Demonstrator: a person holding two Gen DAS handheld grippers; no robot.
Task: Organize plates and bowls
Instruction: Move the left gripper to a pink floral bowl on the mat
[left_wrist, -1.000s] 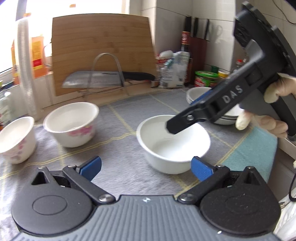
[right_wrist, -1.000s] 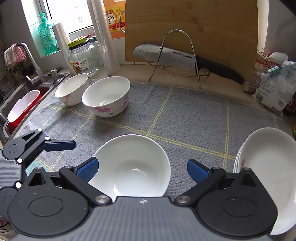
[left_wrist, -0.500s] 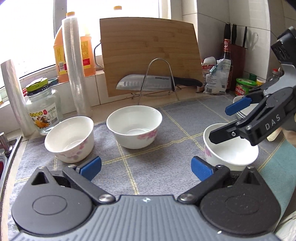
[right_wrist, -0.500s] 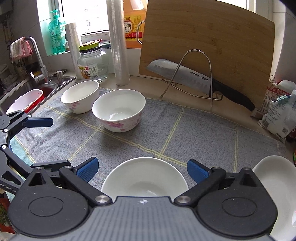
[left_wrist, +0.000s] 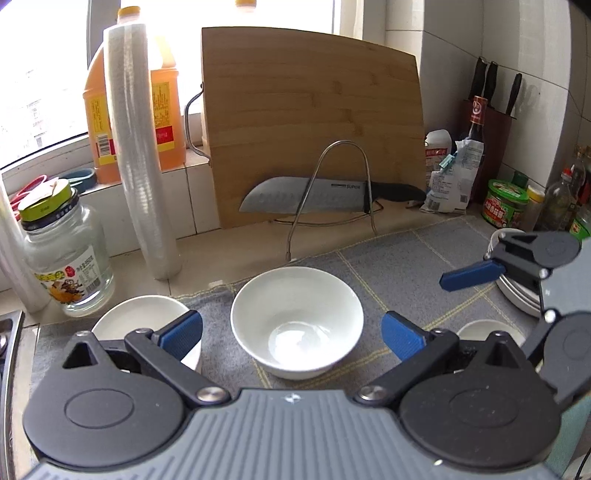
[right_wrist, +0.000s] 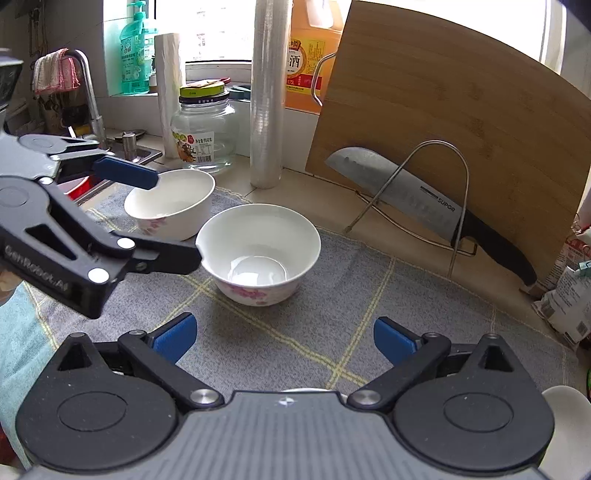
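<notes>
Two white bowls with pink flowers stand on the grey mat. The nearer bowl sits between my open left gripper's pads. The second bowl stands to its left, partly behind the left finger. My left gripper also shows in the right wrist view, one finger over each bowl's rim. My right gripper is open and empty above the mat. A plain white bowl sits below it, mostly hidden. A stack of white plates lies at the right.
A bamboo cutting board and a knife on a wire rack stand at the back. A glass jar, a cling film roll and an oil jug stand at the left. The sink and tap lie far left.
My left gripper has swung left from the plain white bowl to the nearer flowered bowl, which now sits between its pads. My right gripper has risen above the plain bowl.
</notes>
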